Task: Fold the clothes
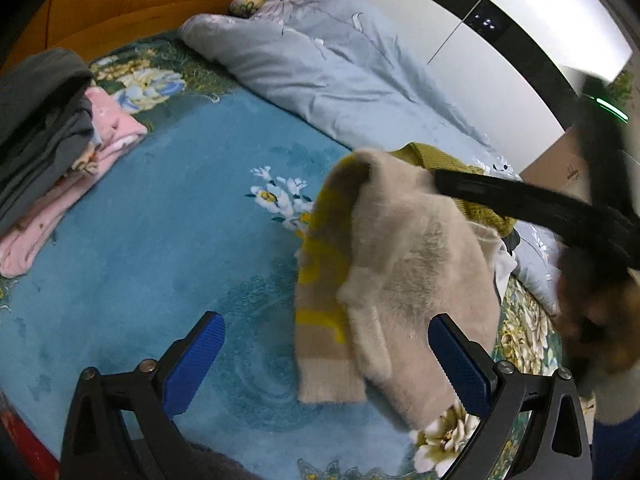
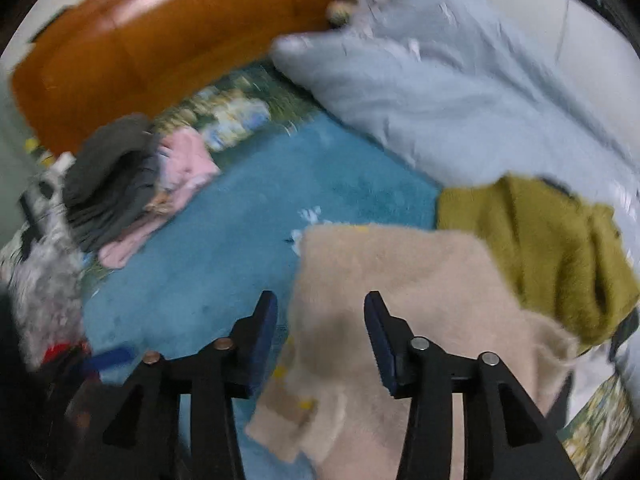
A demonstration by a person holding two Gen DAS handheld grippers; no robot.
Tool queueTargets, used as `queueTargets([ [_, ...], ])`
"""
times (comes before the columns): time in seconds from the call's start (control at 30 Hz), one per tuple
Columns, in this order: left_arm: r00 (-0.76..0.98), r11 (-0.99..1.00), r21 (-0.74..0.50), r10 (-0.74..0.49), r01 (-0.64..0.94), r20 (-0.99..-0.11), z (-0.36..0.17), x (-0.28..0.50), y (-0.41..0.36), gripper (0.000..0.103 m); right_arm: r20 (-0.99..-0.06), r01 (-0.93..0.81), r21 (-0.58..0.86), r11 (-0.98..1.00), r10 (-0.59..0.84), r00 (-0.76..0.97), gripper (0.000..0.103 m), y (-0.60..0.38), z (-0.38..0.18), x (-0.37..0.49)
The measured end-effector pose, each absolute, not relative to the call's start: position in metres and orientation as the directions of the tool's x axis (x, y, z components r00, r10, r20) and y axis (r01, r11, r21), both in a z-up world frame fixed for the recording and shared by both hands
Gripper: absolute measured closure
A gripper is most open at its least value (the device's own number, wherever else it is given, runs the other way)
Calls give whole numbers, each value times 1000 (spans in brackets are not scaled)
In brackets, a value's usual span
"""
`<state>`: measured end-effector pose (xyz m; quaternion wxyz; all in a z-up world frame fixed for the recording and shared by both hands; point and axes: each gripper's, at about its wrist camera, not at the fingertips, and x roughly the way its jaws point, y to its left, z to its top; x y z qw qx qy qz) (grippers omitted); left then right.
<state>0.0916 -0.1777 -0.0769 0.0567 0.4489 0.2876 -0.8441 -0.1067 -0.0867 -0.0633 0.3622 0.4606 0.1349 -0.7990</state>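
A fluffy beige sweater point(image 1: 404, 264) with yellow stripes lies folded on the blue floral bedspread point(image 1: 160, 232). It also shows in the right wrist view point(image 2: 400, 280), blurred. My left gripper point(image 1: 326, 344) is open and empty, just above the sweater's near edge. My right gripper point(image 2: 320, 328) is open over the sweater's left part, holding nothing. Its black arm point(image 1: 540, 204) reaches in over the sweater's far side in the left wrist view.
An olive-green knit garment point(image 2: 552, 248) lies right behind the sweater. A stack of folded grey and pink clothes point(image 1: 60, 144) sits at the left. A light blue duvet point(image 1: 340, 64) fills the back, by an orange headboard point(image 2: 160, 40).
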Motion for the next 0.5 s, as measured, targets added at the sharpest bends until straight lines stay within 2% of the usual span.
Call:
queueTargets([
  [0.1, -566, -808, -464, 203, 363, -799, -87, 70, -179, 0, -788, 619, 166, -768, -480, -385, 36, -16, -57, -94],
  [0.3, -519, -773, -494, 254, 398, -816, -113, 17, -180, 0, -839, 270, 391, -880, -461, -290, 36, 137, -159, -46],
  [0.4, -512, -751, -505, 260, 426, -819, -126, -7, -183, 1, -834, 135, 494, -859, -512, -207, 36, 171, -210, -12],
  [0.5, -509, -737, -494, 236, 461, -827, -136, -20, -183, 1, -799, 65, 565, -822, -565, -203, 34, 179, -239, -1],
])
